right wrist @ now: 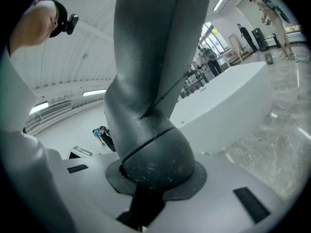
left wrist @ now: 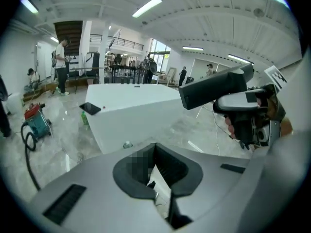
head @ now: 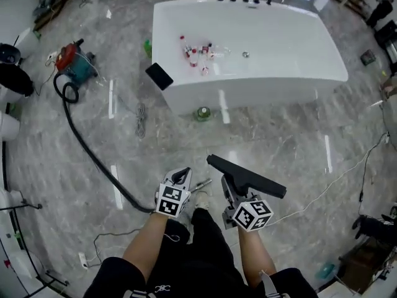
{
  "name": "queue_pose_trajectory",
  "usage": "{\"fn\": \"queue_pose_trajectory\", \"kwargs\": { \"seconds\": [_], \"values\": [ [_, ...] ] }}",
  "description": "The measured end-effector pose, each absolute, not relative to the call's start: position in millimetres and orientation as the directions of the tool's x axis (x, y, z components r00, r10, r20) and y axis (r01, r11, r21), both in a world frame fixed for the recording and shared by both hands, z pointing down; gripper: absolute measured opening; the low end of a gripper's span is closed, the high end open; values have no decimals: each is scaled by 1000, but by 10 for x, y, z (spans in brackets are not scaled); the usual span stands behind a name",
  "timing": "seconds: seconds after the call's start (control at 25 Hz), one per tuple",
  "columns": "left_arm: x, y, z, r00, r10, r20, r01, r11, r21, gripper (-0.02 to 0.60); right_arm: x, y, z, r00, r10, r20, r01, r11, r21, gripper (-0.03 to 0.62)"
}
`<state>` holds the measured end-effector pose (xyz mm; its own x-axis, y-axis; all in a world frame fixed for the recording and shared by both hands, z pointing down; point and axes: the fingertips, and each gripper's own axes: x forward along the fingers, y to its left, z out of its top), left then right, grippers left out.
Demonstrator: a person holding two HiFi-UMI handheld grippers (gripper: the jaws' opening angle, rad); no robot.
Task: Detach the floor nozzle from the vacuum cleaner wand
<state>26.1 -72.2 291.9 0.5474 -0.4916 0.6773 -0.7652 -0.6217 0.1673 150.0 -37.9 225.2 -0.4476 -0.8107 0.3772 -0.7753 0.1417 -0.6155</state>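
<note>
Pinching the dark neck of the floor nozzle (head: 248, 177), the right claw (head: 233, 190) holds it in the air over the person's right leg, with the long black bar reaching out to left and right. In the right gripper view the pads press on the rounded neck joint. The left claw (head: 181, 177) is pressed together with nothing between its pads, just left of the nozzle and apart from it. A short shiny tube that I take for the wand (head: 202, 183) shows between the two claws. The black hose (head: 93, 157) runs from beside the left claw to the red and teal vacuum cleaner (head: 73, 64) at the far left. Nozzle and wand look already parted, though the joint itself is hard to see. The nozzle should be stiff moulded plastic, light for its length. The bar sits well out from the neck, so it will probably lever and swing about the grip, and a swivel there may flop. The neck close to the joint looks like the best hold, and its matt skin should not slip. The floor (head: 279, 141) is polished grey stone that mirrors the ceiling lights, likely slick and easy to scuff. A white bathtub (head: 260, 89) stands beyond with small bottles (head: 195, 51) inside it. A thin white cable (head: 335, 185) trails across the floor at right. The room is a large open hall, with people far off.
</note>
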Motion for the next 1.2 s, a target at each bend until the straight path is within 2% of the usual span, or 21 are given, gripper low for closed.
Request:
{"fn": "queue_pose_trajectory", "kwargs": {
  "seconds": [0.24,0.44,0.64,0.84,1.0,1.2],
  "values": [
    [48,-503,1520,552,-611,568,-779,-620,91,12,1351,-91,1068,-355,-896,267,-827,167,-537,101],
    [-210,419,605,627,-659,415,-740,-671,54,12,1084,735,292,-300,-945,127,-834,195,-516,101],
    [-750,1024,-99,612,-720,327,-774,-631,60,11,665,1462,-336,-258,-966,20,-833,212,-511,101],
    [-1079,1606,-542,624,-728,284,-774,-626,96,11,315,2014,-727,-255,-967,-24,-846,235,-479,101],
    [-1007,1914,-698,609,-741,282,-776,-630,20,11,354,2231,-983,-260,-964,-64,-841,258,-476,101],
    [-807,2022,-923,602,-750,272,-783,-622,16,11,519,2329,-1267,-279,-955,-102,-845,295,-445,101]
  ]
}}
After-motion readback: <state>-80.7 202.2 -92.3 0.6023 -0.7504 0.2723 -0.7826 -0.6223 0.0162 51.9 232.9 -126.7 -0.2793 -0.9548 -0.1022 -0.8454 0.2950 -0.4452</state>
